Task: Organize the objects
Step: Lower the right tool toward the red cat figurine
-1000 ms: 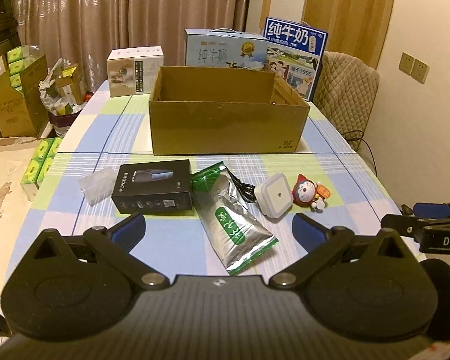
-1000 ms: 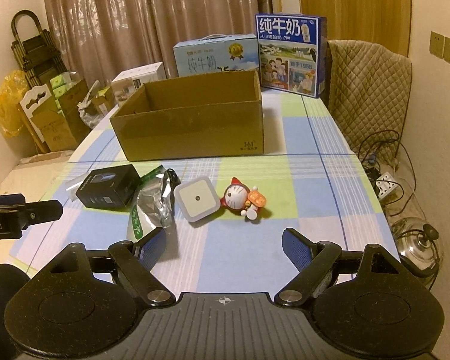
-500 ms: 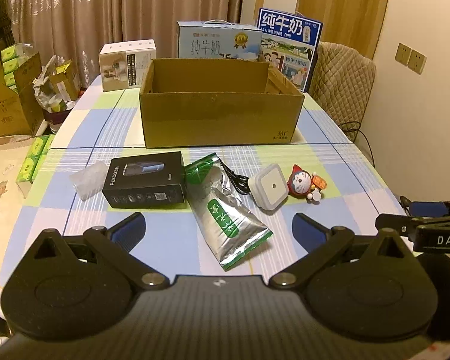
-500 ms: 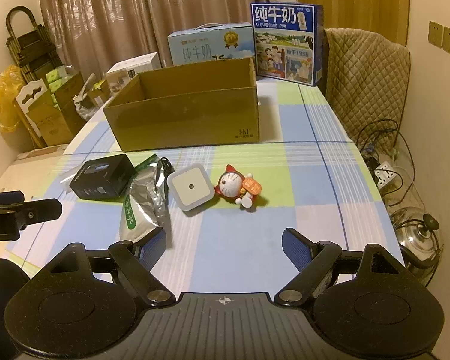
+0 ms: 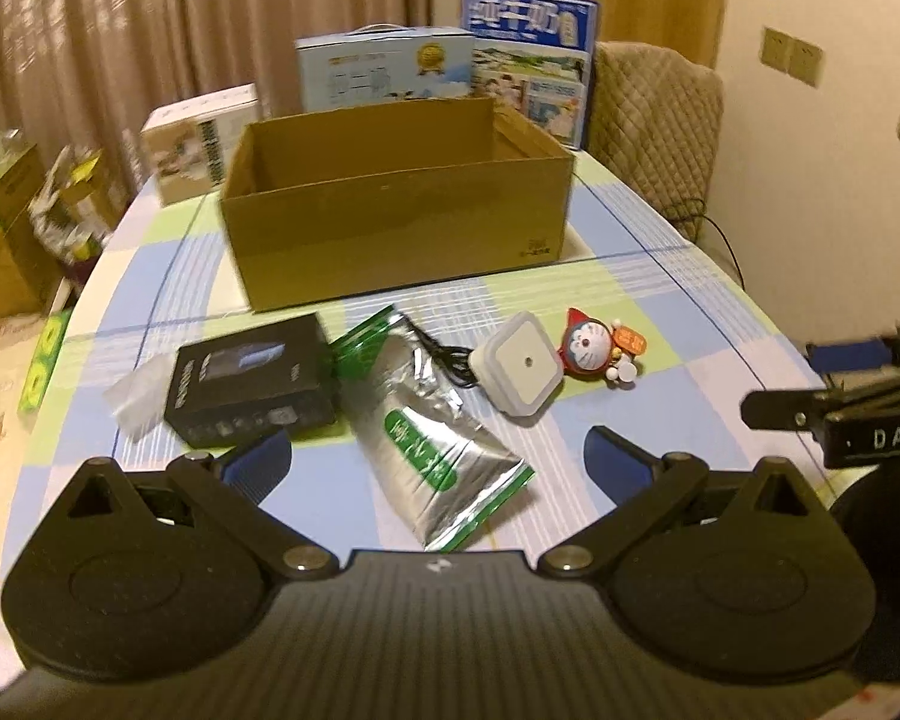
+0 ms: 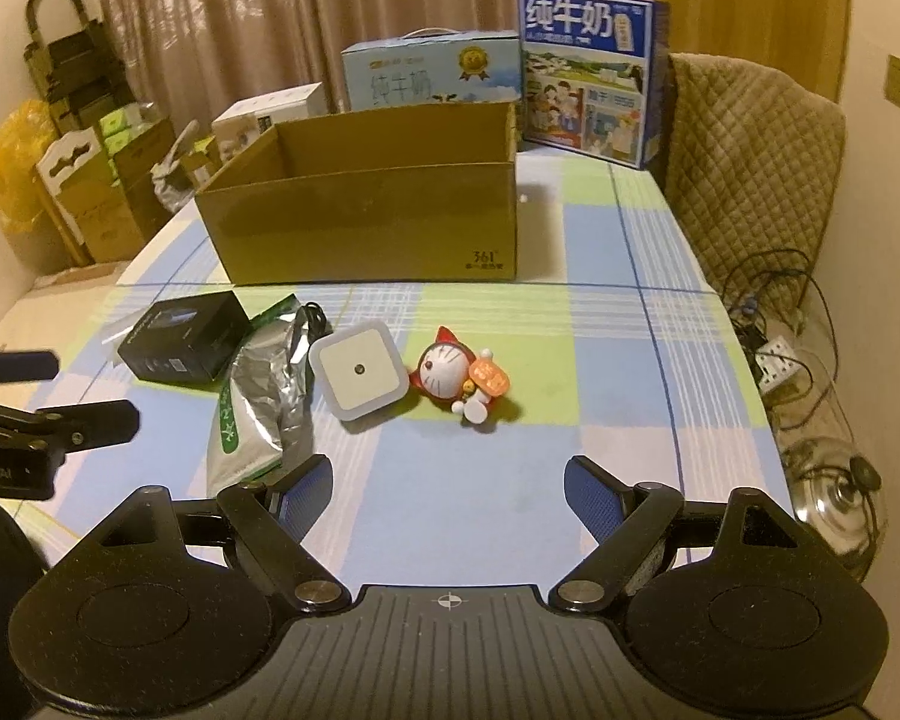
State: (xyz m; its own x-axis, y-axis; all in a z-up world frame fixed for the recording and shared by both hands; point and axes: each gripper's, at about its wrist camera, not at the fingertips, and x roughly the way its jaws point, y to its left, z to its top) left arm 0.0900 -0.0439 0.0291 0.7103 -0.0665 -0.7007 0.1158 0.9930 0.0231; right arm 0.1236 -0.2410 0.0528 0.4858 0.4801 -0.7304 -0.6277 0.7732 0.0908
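Hovering: both your grippers hang above the near edge of the checked tablecloth (image 6: 618,240), each tilted down toward the objects.
Left gripper (image 5: 438,462): your blue fingers are spread wide with nothing between them; the silver-and-green foil pouch (image 5: 432,432) lies on the cloth just beyond the gap.
Right gripper (image 6: 448,489): your fingers stand wide apart and empty, over bare cloth short of the cat figurine (image 6: 456,372).
Cardboard box (image 6: 366,204): open-topped, upright at mid-table, behind the row of objects.
Row in front of the box: black product box (image 5: 252,378) at the left, then the pouch, a black cable (image 5: 444,357), a white square night light (image 5: 519,363), and the figurine at the right.
Night light: lying face up, just beside the figurine.
Behind the box: two milk cartons (image 6: 432,75) standing upright.
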